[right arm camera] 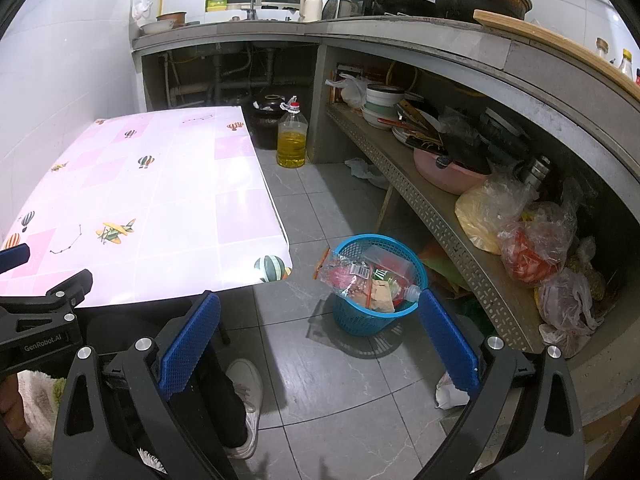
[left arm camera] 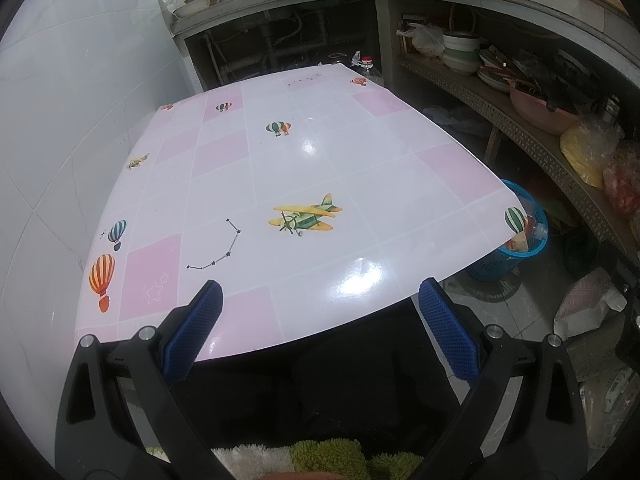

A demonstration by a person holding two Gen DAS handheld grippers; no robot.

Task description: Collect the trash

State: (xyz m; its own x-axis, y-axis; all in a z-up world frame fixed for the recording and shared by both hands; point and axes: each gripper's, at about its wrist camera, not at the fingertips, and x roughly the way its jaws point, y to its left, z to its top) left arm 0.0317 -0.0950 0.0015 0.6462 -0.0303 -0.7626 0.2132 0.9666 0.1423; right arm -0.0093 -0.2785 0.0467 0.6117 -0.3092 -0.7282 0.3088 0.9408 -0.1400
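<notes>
A blue plastic basket stands on the floor right of the table, filled with trash: clear bags, wrappers and a plastic bottle. It also shows in the left wrist view, partly hidden behind the table corner. My right gripper is open and empty, above the floor just in front of the basket. My left gripper is open and empty over the near edge of the pink patterned table. No trash shows on the tabletop.
A low shelf on the right holds bowls, a pink basin and plastic bags. An oil bottle and a dark jar stand on the floor past the table. A crumpled white scrap lies by the shelf base. My shoe is below.
</notes>
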